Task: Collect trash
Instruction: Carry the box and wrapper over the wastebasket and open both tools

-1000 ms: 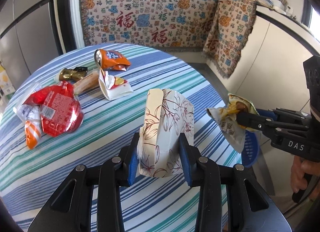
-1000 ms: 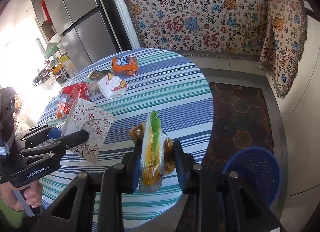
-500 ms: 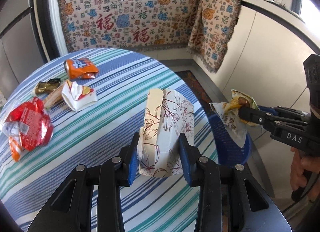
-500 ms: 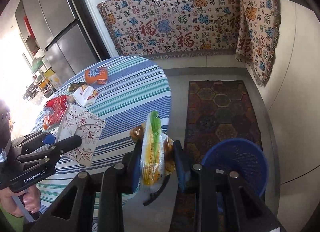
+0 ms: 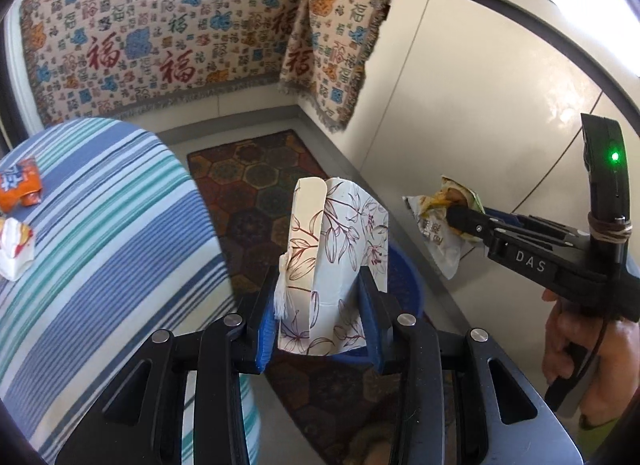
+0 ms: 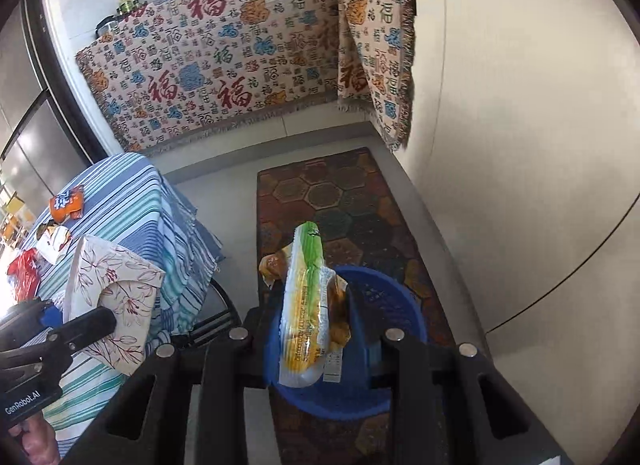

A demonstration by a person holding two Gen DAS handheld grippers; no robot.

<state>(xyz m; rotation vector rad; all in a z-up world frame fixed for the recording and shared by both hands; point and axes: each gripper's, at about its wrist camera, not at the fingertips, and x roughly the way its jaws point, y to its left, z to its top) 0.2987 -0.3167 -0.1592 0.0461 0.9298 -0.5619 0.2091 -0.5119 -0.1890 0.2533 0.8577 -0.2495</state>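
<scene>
Risk lay mostly with the floral paper box (image 5: 334,261), clamped in the left gripper (image 5: 320,305) near the blue basket's (image 6: 394,297) rim, where release could drop it onto the rug (image 6: 340,205). Lighter, the corn snack wrapper (image 6: 308,305), pinched in the right gripper (image 6: 310,329) above the basket, might drift or cling to a pad.

Table (image 6: 132,201) crowds left; blue basket (image 6: 396,305) mouth open.

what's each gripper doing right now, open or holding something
Left gripper: closed on the floral paper box.
Right gripper: closed on the yellow-green snack wrapper, above the blue basket.
</scene>
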